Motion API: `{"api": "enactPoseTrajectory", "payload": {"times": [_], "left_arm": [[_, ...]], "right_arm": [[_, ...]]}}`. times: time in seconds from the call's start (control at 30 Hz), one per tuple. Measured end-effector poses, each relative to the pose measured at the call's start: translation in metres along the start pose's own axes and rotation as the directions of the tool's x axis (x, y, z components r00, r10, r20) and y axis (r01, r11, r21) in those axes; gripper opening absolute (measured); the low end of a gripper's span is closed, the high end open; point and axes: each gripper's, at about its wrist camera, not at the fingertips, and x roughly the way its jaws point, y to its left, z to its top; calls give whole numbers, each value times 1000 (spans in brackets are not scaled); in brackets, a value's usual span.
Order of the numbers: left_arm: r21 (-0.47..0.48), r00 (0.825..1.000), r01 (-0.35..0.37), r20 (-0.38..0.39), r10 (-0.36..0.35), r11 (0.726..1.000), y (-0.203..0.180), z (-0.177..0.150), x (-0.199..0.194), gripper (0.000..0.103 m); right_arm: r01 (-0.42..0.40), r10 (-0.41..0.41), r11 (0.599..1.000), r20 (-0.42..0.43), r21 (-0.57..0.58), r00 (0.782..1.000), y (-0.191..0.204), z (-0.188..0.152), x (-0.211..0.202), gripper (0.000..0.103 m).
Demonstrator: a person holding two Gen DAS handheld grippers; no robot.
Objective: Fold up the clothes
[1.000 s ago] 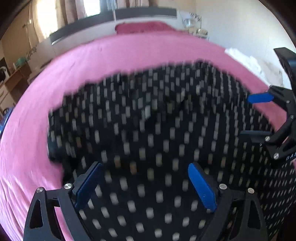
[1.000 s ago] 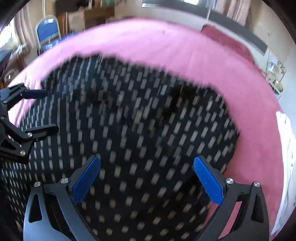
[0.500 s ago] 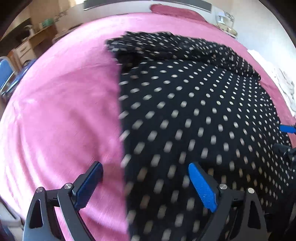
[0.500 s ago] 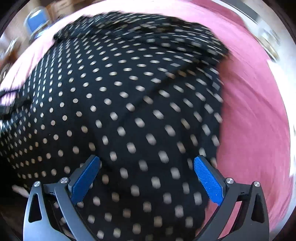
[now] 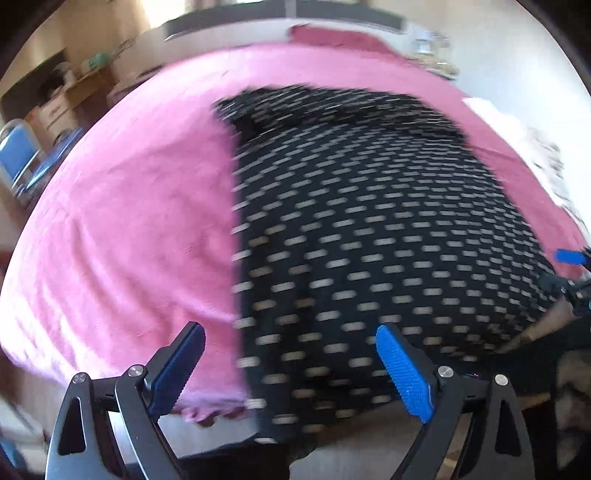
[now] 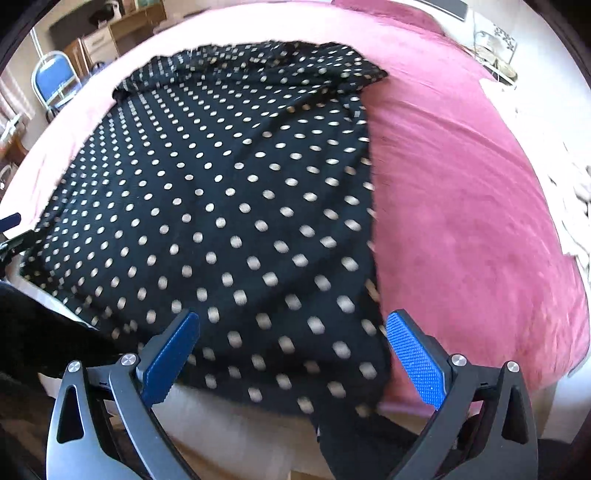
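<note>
Your black polka-dot garment [image 6: 229, 206] lies spread on the bed [image 6: 461, 206], w/ its near hem hanging over the bed's front edge; the far end is bunched into folds toward the headboard side. Pink bedspread shows bare on both flanks of it. Around you: a blue chair [image 6: 51, 83] at far left in the right wrist view, wooden furniture [image 6: 110, 35] behind it, a pile of white fabric [image 5: 535, 158] at the bed's right edge, and a small wire stand [image 6: 496, 48] near the wall. Nothing lies on top of the garment; left wrist view is motion-blurred, so fine detail there is hard to read. Your left gripper [image 5: 291, 369] sits over the garment's left edge, one blue pad over pink spread, the other over black cloth; jaws spread wide, pinching nothing. Your right gripper [image 6: 291, 354] hangs over the garment's near right corner, jaws likewise spread wide & empty, cloth visible betw. the pads but not clamped. Each gripper's tip peeks into the other's view at the frame edge, so they're at opposite sides of the near hem.
</note>
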Motion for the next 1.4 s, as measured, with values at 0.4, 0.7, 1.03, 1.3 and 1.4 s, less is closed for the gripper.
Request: {"api": "enactPoseTrajectory", "payload": {"times": [0.4,0.7,1.03,1.3,1.4], "left_arm": [[50,999,27,-35,-25,998,-33,-51,20,97],[46,999,34,-16,-33,998,-32,-57,24,103],[39,999,44,-10,-44,998,-28,-56,26,103],[30,999,32,-14,-32,999,-36,-57,25,103],[30,999,31,-15,-31,999,-34,-57,26,103]], "right_arm": [[45,-44,999,60,-28,997,48,19,25,103],[75,-71,993,51,-92,996,86,15,73,103],[49,-42,996,92,-81,995,87,0,75,103],[53,-47,995,73,-79,996,94,-2,79,103],[57,-51,995,70,-81,996,95,-1,83,103]]}}
